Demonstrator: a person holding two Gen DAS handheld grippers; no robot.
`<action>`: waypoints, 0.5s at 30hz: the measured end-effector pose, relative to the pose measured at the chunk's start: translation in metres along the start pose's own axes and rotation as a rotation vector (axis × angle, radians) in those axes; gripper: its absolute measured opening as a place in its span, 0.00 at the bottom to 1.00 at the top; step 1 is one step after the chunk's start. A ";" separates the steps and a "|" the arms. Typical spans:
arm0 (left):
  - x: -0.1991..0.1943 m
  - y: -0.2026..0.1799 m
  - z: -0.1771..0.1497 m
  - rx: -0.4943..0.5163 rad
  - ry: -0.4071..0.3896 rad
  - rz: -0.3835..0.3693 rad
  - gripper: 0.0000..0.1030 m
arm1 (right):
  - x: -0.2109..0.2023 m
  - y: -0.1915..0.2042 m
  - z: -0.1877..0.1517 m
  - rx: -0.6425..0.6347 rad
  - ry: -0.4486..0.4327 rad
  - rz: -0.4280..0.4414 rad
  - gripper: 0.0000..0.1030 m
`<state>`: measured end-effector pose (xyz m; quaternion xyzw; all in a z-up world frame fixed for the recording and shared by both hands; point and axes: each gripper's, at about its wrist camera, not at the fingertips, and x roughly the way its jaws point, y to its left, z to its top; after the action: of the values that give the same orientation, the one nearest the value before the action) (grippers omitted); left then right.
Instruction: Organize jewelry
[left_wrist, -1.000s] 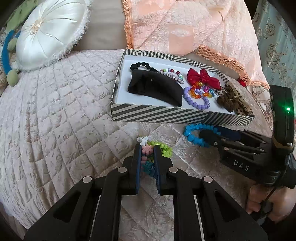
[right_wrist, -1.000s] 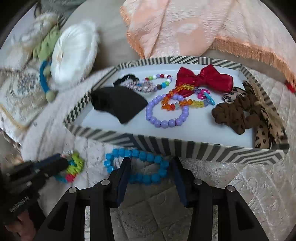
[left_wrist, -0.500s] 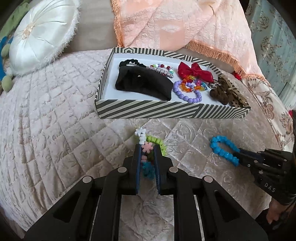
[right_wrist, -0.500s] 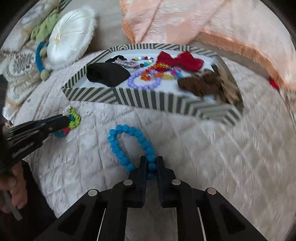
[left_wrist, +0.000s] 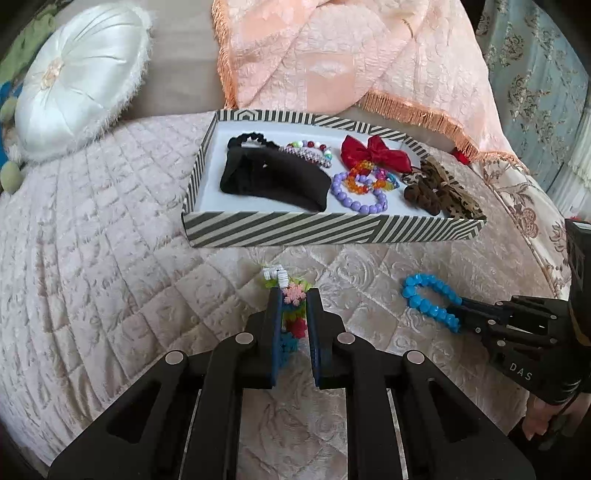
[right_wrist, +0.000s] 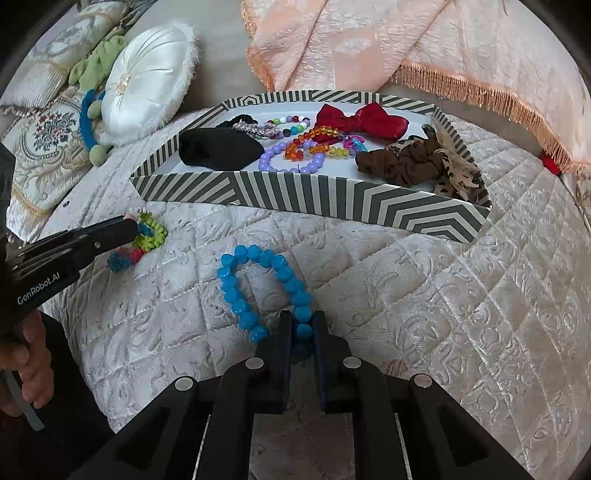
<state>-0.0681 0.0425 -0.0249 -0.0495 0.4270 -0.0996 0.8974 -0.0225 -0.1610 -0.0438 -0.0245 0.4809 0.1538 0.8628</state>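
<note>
A striped tray (left_wrist: 314, 230) (right_wrist: 332, 194) sits on the quilted bed, holding a black hair band (left_wrist: 277, 177), a purple bead bracelet (left_wrist: 360, 197), a red bow (left_wrist: 375, 153) and brown scrunchies (left_wrist: 424, 194). My left gripper (left_wrist: 294, 295) is shut on a multicoloured flower bracelet (left_wrist: 293, 312), in front of the tray; it also shows in the right wrist view (right_wrist: 142, 240). My right gripper (right_wrist: 302, 321) is shut on a blue bead bracelet (right_wrist: 258, 284), held to the right of the left gripper (left_wrist: 432, 304).
A white round cushion (left_wrist: 77, 92) lies at the back left. A peach fringed cover (left_wrist: 351, 59) hangs behind the tray. Embroidered pillows and a green soft toy (right_wrist: 99, 70) lie far left. The bed edge curves down at the right.
My right gripper closed on the blue bracelet and pulled back from the tray with it. My left gripper stayed shut on the flower bracelet and drew back a little.
</note>
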 end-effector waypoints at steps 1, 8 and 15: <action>-0.001 -0.001 0.001 -0.001 -0.006 -0.009 0.11 | 0.000 0.001 0.000 -0.004 0.000 -0.004 0.09; -0.001 -0.009 0.000 0.032 -0.011 -0.011 0.11 | -0.001 0.006 0.000 -0.018 -0.008 -0.028 0.09; 0.002 -0.011 -0.001 0.047 -0.005 0.016 0.11 | -0.001 0.006 -0.003 -0.016 -0.033 -0.038 0.09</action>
<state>-0.0697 0.0316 -0.0251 -0.0254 0.4225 -0.1021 0.9002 -0.0269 -0.1557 -0.0435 -0.0379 0.4650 0.1417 0.8731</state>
